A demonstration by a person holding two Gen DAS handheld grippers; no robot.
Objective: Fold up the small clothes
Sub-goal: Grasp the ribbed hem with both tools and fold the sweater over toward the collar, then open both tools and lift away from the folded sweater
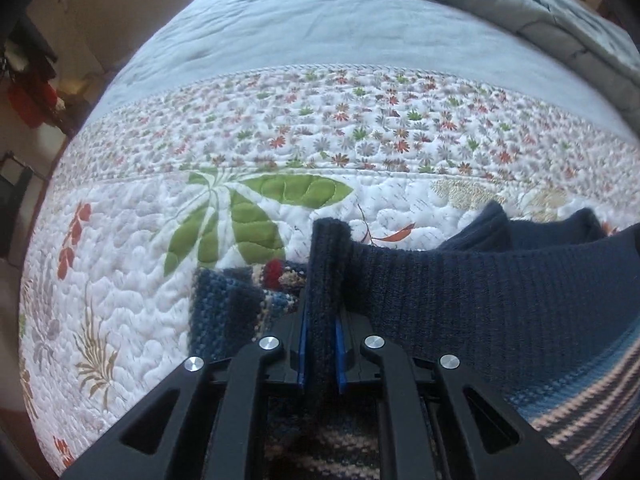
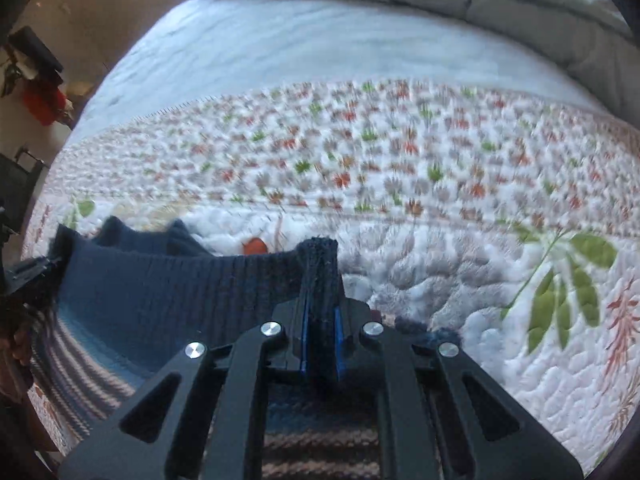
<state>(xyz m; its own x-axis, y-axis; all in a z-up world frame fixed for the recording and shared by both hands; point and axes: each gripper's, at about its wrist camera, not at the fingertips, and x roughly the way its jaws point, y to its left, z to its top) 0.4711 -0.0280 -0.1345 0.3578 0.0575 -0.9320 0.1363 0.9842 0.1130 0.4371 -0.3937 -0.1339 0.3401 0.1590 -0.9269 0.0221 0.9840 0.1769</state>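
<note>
Black linkage of the left hand-held gripper (image 1: 320, 344) pinches a bunched corner of the navy ribbed knit sweater (image 1: 500, 292); the right hand-held gripper (image 2: 320, 344) pinches the other corner. Its hem stretches between them above the white floral quilt (image 1: 132, 280) on the bed, with open quilt beyond. Striped lower knit is cut off; the right view is blurred.

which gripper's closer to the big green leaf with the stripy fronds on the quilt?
Left. The left gripper sits just below that green leaf; the right gripper holds the sweater's far end.
</note>
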